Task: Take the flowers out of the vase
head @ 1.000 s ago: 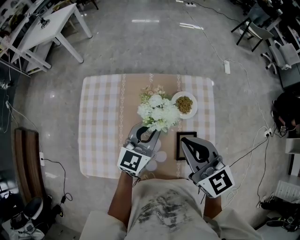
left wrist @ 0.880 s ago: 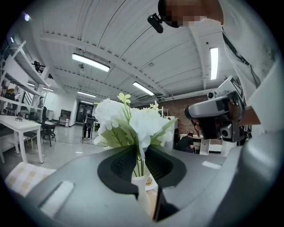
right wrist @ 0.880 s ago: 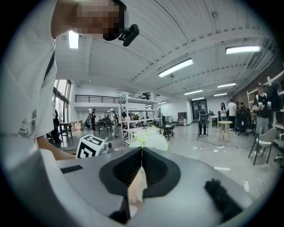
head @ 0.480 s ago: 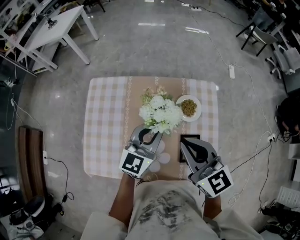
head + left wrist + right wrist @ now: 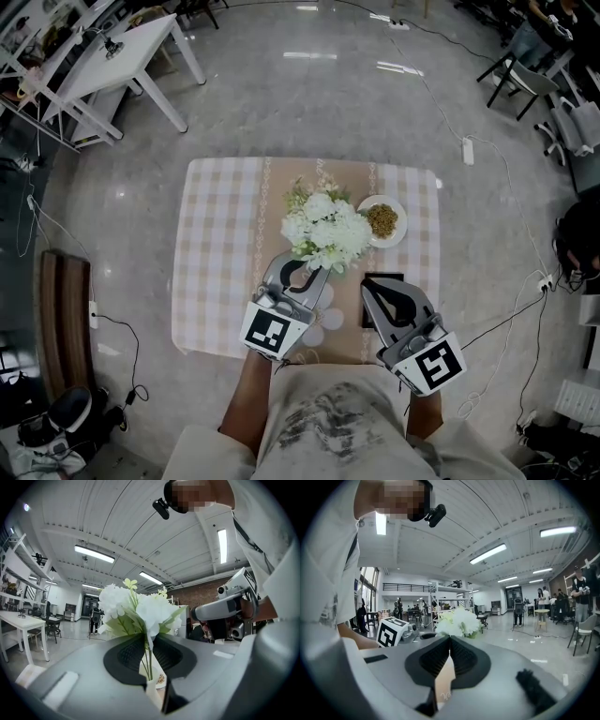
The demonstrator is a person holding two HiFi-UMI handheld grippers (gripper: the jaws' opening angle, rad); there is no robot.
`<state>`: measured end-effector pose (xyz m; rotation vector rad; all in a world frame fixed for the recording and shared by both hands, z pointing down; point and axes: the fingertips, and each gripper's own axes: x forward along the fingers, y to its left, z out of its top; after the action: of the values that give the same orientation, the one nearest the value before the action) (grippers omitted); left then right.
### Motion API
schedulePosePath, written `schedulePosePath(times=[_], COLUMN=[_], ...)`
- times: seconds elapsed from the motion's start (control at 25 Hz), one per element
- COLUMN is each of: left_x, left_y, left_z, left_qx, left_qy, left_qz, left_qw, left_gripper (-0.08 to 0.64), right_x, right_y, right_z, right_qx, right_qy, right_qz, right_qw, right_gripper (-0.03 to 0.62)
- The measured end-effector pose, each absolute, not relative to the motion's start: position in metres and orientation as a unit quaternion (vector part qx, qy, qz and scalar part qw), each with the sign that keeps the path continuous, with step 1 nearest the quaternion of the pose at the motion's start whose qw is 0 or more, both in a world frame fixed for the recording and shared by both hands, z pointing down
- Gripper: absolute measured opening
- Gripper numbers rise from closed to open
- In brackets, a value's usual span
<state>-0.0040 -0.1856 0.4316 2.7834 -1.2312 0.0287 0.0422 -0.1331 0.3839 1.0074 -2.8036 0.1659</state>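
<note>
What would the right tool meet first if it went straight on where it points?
Probably the bunch of white flowers, seen just beyond the shut tips of the right tool; depth is unclear.

checked tablecloth | plate on cloth | white table apart, upper-left

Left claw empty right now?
No, in the left gripper view the left claw is clamped on the green stems of the white flowers.
</note>
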Motion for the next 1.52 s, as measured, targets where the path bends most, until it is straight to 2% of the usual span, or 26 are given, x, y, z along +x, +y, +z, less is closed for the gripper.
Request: schedulePosePath(times=[1.52], left_x=[-0.012], left_y=[-0.179], left_z=[0.364], left_qx=[0.913], left_qy=[-0.406], left_qz=[-0.018], left_qw=[-0.009], left_gripper=[0.052], right_x=[0.034], right_y=[-0.123], right_z=[0.365], right_qx=[0.333], right_qy=[-0.94], right_qz=[0.033], right_qw=[0.066], right_gripper=[0.017])
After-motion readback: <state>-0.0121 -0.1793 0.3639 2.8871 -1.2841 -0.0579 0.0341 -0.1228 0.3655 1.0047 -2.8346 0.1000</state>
